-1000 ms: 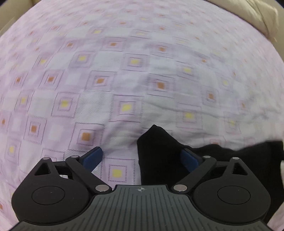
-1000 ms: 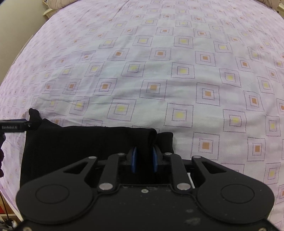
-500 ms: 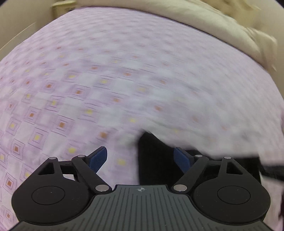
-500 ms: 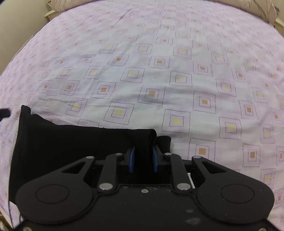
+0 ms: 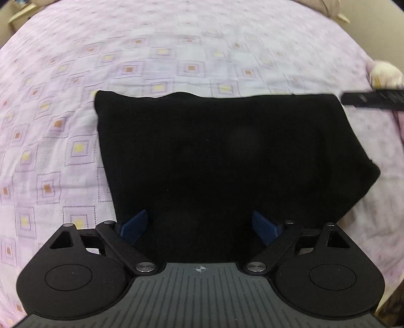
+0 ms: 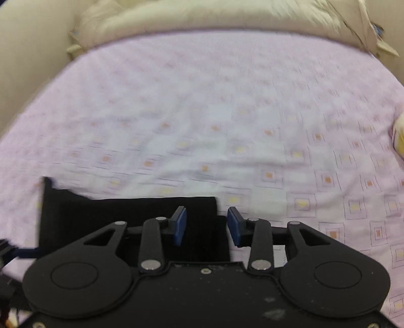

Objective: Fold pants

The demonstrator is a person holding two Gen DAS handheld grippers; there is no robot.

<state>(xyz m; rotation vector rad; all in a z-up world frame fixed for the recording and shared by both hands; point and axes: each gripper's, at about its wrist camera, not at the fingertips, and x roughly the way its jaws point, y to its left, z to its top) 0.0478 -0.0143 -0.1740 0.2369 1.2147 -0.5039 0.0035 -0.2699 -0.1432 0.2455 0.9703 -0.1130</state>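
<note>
The black pants (image 5: pixel 227 156) lie folded into a flat rectangle on the bedsheet (image 5: pixel 176 50), apparently near its front edge. The left gripper (image 5: pixel 202 227) gapes wide above them; the right gripper (image 6: pixel 207 227), jaws just parted, grips nothing.

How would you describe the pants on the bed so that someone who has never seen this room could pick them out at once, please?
Look for the bed with the lilac sheet printed with small yellow and orange squares. On it, near the edge closest to the cameras, lie the black pants, folded into a flat, roughly rectangular bundle. They are the only plain dark thing on the pale patterned sheet, unlike the beige bedding at the far end.
</note>
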